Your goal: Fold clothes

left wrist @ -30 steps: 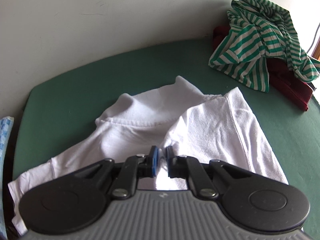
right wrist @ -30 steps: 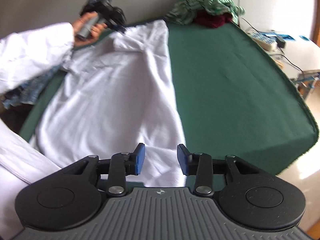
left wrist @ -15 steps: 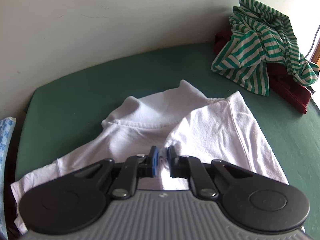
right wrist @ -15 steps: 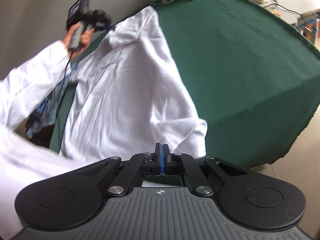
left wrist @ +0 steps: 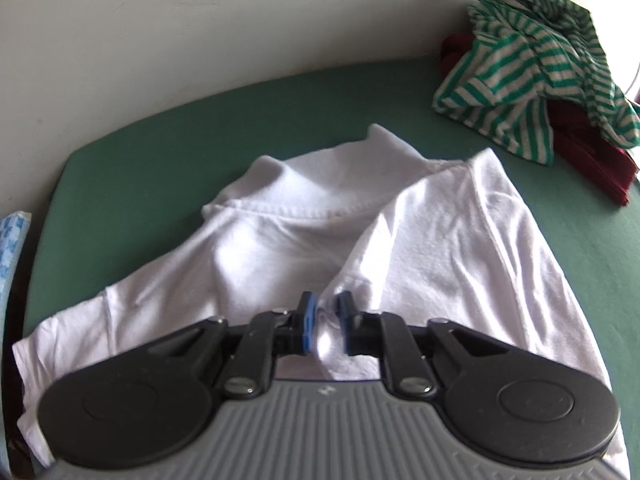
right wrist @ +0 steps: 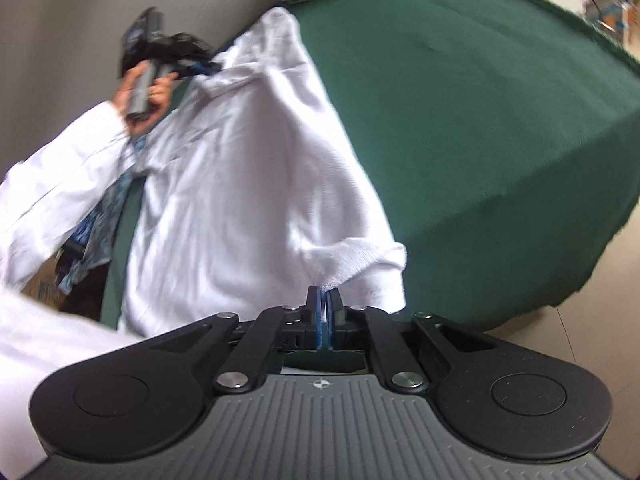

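A white shirt (left wrist: 440, 240) lies spread on the green table (left wrist: 200, 128), collar end toward the wall. My left gripper (left wrist: 325, 308) is shut on a fold of the shirt near the shoulder, with cloth pinched between its blue pads. In the right wrist view the same shirt (right wrist: 240, 180) runs from that left gripper (right wrist: 200, 68), held in a person's hand (right wrist: 156, 92), down to my right gripper (right wrist: 323, 296). The right gripper is shut on the shirt's bottom hem corner, which bunches up just above the jaws at the table's near edge.
A green-and-white striped garment (left wrist: 532, 64) lies crumpled over a dark red one (left wrist: 592, 152) at the table's far right corner. A blue patterned cloth (left wrist: 10, 248) hangs at the left edge. A white sleeve (right wrist: 52, 176) crosses the left. Bare green tabletop (right wrist: 460, 100) spreads right of the shirt.
The right gripper went from open over the hem to shut on it, rolled, and the hem corner lifted. The left gripper kept its pinch on the shirt and hardly moved.
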Action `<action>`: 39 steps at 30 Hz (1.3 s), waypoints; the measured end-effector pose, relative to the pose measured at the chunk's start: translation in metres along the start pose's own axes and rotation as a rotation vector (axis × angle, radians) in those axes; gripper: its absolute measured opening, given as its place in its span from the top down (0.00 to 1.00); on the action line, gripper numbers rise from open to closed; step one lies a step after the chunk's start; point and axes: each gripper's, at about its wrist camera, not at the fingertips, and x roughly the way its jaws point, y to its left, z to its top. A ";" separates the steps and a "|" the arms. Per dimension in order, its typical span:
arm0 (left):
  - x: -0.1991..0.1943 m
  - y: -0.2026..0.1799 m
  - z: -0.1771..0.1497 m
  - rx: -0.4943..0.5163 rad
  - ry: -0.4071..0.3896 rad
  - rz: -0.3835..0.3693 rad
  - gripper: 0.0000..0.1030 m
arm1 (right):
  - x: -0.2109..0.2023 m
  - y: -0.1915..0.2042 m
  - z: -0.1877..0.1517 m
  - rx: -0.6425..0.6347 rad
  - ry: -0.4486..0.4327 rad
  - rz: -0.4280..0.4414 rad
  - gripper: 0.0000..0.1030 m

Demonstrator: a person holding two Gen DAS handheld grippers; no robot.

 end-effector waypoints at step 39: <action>-0.045 0.007 -0.109 -0.099 -0.023 -0.103 0.44 | 0.084 0.054 0.177 -0.526 0.098 -0.024 0.80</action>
